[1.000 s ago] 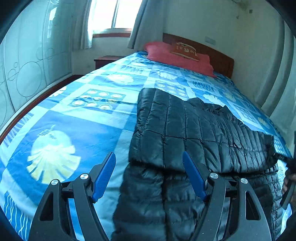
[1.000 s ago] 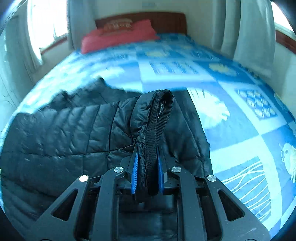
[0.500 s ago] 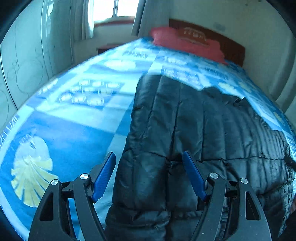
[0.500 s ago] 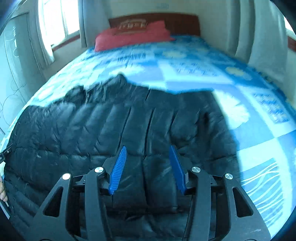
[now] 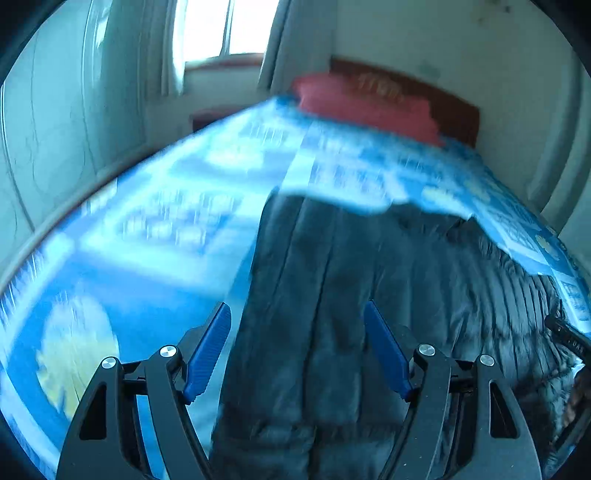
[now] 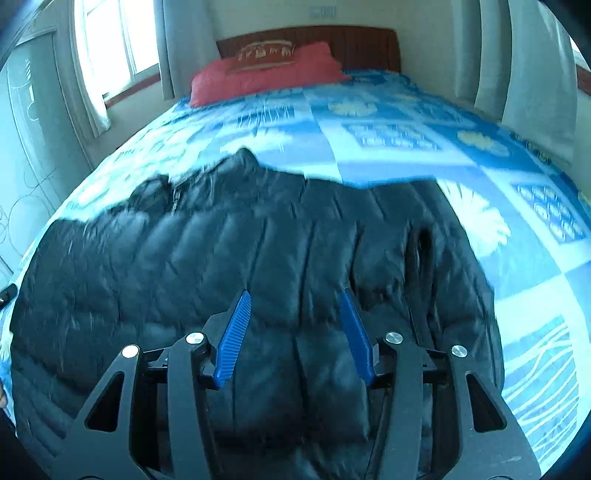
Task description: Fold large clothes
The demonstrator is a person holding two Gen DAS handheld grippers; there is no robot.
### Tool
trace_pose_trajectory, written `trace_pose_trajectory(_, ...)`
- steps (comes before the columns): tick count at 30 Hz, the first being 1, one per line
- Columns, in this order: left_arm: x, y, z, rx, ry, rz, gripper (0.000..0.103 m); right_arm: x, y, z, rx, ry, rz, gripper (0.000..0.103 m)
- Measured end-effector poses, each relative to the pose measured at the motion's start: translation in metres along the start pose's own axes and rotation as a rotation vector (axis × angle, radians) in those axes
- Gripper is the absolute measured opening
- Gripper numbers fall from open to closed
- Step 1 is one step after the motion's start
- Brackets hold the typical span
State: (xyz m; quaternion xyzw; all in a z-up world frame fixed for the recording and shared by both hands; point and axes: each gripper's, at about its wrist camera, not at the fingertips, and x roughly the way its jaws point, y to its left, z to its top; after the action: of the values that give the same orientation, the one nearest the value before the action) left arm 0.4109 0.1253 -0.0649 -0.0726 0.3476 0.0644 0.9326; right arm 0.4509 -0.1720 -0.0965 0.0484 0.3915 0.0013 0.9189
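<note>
- Left wrist view, nearest: the left gripper (image 5: 297,349) has its blue pads (image 5: 207,354) spread wide apart with nothing between them; it hangs above the near left edge of the black quilted jacket (image 5: 369,314).
- This view is smeared by blur, so the jacket's stitching reads only as long streaks; the right wrist view gives it sharply.
- At the right rim of the left view, a dark strap-like piece and part of another black tool frame (image 5: 567,341) show beside the jacket; what it is cannot be told.
- Right wrist view, nearest: the right gripper (image 6: 295,332) is likewise spread, its blue pads (image 6: 234,339) holding nothing, poised over the jacket (image 6: 221,266).
- Only this view shows the whole garment: it lies flat across the near part of the bed, with a ribbed black cuff (image 6: 419,251) resting on top toward its right side and a rumpled collar area (image 6: 173,192) at its far left.
- Under the jacket is a blue patterned bedspread (image 6: 388,147); the left view shows its yellow-white motif (image 5: 74,350) just left of that gripper.
- Farther off, both views show a red pillow (image 6: 266,77) against a brown headboard (image 6: 362,46).
- Farthest: a bright window (image 5: 221,29) with curtains; the right view alone shows grey curtains (image 6: 517,62) on the right wall.
</note>
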Motion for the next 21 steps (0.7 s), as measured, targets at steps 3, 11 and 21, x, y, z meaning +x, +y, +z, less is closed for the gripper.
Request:
trace_pose_trajectory(3, 0.031, -0.01, 0.011, 0.028, 0.032, 0.034, 0.074, 0.025, 0.009, 0.014, 0.0, 0.019, -0.005, 0.051)
trace_pose_trajectory(11, 0.067, 0.0, 0.006, 0.004, 0.152, 0.122, 0.073, 0.037, 0.016, 0.024, 0.008, 0.072, -0.02, 0.056)
trace_pose_trajectory(21, 0.074, -0.076, 0.009, 0.002, 0.13, -0.103, 0.073, 0.051, 0.096, 0.015, -0.159, 0.046, 0.036, 0.056)
